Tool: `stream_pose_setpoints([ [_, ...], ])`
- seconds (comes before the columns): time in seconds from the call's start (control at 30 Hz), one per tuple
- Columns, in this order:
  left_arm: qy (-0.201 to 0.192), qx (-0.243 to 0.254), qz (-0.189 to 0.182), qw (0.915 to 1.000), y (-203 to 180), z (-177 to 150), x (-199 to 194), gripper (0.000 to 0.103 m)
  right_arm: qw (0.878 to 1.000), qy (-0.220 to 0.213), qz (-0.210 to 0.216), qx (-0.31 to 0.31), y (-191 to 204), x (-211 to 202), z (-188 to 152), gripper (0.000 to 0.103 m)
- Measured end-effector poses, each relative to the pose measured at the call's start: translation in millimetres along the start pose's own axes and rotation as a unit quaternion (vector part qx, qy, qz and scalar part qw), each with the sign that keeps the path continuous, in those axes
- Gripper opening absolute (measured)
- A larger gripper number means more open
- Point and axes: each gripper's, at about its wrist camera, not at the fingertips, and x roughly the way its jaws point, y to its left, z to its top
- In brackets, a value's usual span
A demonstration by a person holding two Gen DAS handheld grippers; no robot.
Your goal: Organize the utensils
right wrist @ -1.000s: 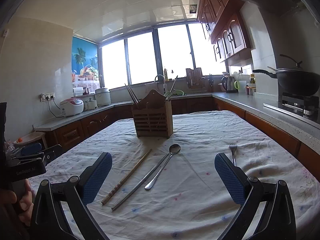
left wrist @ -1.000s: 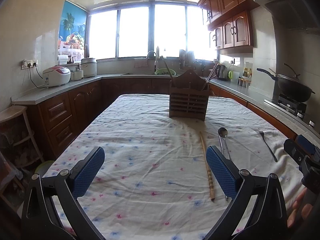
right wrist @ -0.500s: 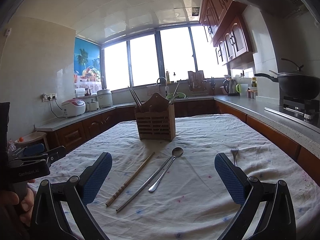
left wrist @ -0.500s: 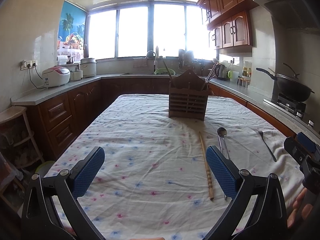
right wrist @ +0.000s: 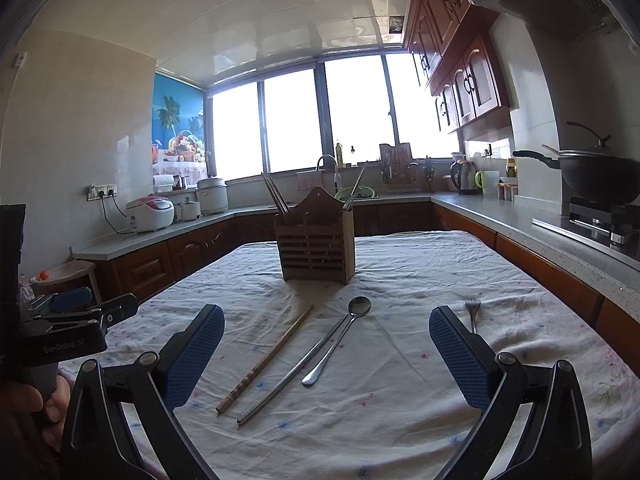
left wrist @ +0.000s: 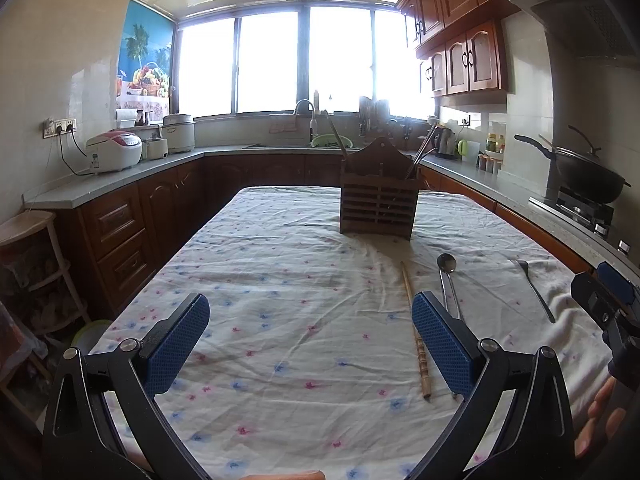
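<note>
A wooden utensil holder [left wrist: 378,204] [right wrist: 316,246] stands mid-table with a few utensils upright in it. On the floral cloth lie a wooden chopstick [left wrist: 415,326] [right wrist: 266,362], a metal chopstick [right wrist: 294,372], a metal spoon [left wrist: 446,268] [right wrist: 340,340] and a fork [left wrist: 534,290] [right wrist: 472,312]. My left gripper [left wrist: 310,346] is open and empty, left of the chopstick. My right gripper [right wrist: 326,354] is open and empty, above the near ends of the chopsticks and spoon.
The table [left wrist: 280,280] is ringed by kitchen counters. A rice cooker [left wrist: 114,156] sits on the left counter, a wok [left wrist: 584,176] on the stove at right, a wooden stool [left wrist: 28,232] at far left.
The right gripper view has tilted up and moved slightly forward; the utensils sit lower in it. The left gripper is almost unchanged.
</note>
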Motion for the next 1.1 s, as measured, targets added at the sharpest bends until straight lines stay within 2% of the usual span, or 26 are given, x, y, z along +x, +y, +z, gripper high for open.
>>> stream_pose_setpoints([
  [1.1,-0.005,0.002,-0.001,1.0000,0.0,1.9,-3.6,0.103,1.000,0.004,0.003,0.002,-1.1,-0.8,-0.5,0.103],
])
